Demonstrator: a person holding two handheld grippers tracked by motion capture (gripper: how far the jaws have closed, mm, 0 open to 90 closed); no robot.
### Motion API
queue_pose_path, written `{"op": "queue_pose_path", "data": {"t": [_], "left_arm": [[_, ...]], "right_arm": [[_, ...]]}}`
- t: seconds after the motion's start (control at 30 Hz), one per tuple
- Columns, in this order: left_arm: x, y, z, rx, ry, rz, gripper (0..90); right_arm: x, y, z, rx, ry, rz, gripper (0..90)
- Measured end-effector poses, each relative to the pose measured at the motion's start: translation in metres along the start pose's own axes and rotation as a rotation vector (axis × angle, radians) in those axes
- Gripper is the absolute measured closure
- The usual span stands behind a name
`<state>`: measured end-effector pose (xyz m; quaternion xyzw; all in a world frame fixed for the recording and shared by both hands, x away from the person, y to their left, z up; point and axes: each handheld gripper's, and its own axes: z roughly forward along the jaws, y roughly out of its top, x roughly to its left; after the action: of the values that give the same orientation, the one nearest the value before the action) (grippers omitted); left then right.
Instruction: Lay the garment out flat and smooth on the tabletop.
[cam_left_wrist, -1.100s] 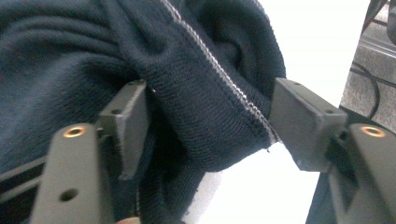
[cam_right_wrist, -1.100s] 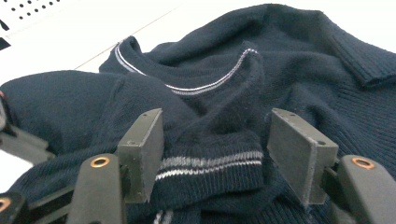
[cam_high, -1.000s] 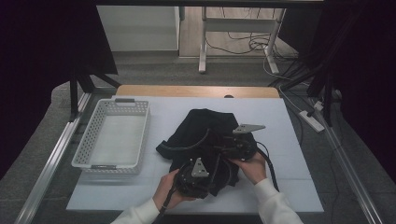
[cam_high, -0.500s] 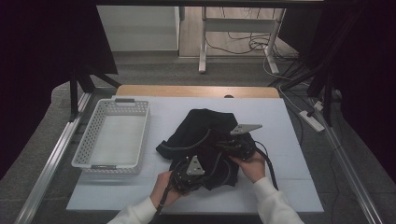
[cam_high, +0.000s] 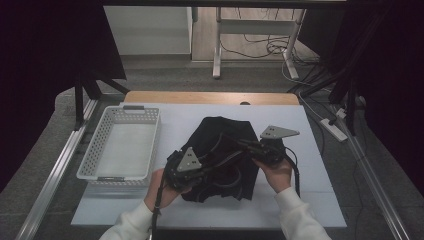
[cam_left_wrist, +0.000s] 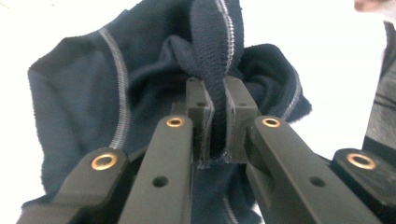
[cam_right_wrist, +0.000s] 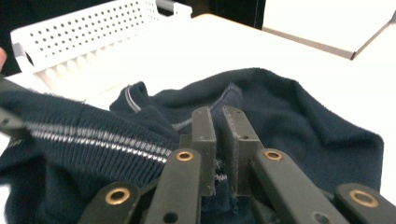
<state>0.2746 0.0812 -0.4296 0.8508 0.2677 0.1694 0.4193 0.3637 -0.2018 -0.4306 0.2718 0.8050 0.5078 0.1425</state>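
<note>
A dark navy garment (cam_high: 220, 132) with grey stitching lies crumpled on the white table (cam_high: 305, 200). My left gripper (cam_high: 210, 167) is at its near left part. In the left gripper view the gripper (cam_left_wrist: 215, 93) has just been closing and is now shut on a ribbed fold of the garment (cam_left_wrist: 93, 93). My right gripper (cam_high: 245, 146) comes in from the right. Its own view shows this gripper (cam_right_wrist: 218, 116) shut on a stitched edge of the garment (cam_right_wrist: 299, 107). Between the two grippers the cloth hangs lifted a little off the table.
A white perforated basket (cam_high: 141, 109) stands on the table to the left of the garment and also appears as the basket (cam_right_wrist: 93, 32) behind the cloth. Dark curtains flank the table. A desk frame and cables are on the floor beyond it.
Both grippers closed on the garment and rose with it. The left hand moved left and toward the near edge, and the cloth between them pulled up.
</note>
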Motion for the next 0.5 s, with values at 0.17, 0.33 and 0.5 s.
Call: {"op": "queue_pose_path", "data": {"t": [0.17,0.33,0.5], "left_arm": [[0.023,0.011,-0.013,-0.023,0.040,-0.002,82.0],[0.051,0.023,-0.019,-0.025,0.065,-0.027,82.4],[0.077,0.032,-0.018,-0.011,0.098,-0.041,82.4]], "right_arm": [[0.004,0.024,-0.003,-0.035,-0.011,-0.025,83.7],[0.003,0.043,0.004,-0.059,-0.019,-0.035,84.0],[-0.002,0.057,0.019,-0.064,-0.024,-0.029,83.9]]}}
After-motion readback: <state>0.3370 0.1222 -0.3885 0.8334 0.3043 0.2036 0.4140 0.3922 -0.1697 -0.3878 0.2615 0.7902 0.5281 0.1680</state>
